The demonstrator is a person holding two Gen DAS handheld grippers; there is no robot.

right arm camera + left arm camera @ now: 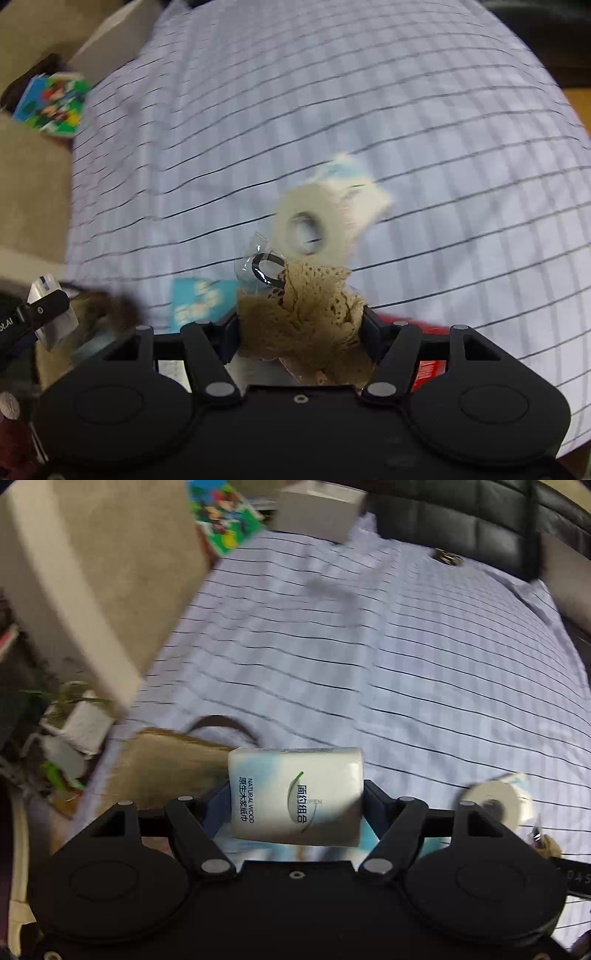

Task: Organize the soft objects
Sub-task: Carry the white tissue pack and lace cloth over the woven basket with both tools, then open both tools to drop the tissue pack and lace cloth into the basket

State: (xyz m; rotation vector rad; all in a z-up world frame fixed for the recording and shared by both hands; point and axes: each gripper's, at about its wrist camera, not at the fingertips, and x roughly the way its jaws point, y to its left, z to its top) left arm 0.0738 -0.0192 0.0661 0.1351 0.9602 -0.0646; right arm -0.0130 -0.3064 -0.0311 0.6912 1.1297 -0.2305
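Note:
My left gripper (295,797) is shut on a white tissue pack (295,794) with blue print, held above the striped bed sheet (369,646). A tan bag with a brown handle (173,760) lies just left of it. My right gripper (301,325) is shut on a beige lace cloth (306,314) in clear wrap with a black ring (267,267). A toilet paper roll (314,225) lies on the sheet (332,92) just beyond it, and also shows in the left wrist view (495,805).
A beige cushion (92,572), a colourful picture book (221,513) and a white box (317,509) sit at the bed's far left. Black headboard (461,520) at the back. A blue packet (199,302) and a red item (424,365) lie near my right gripper. Plants (70,731) on the floor.

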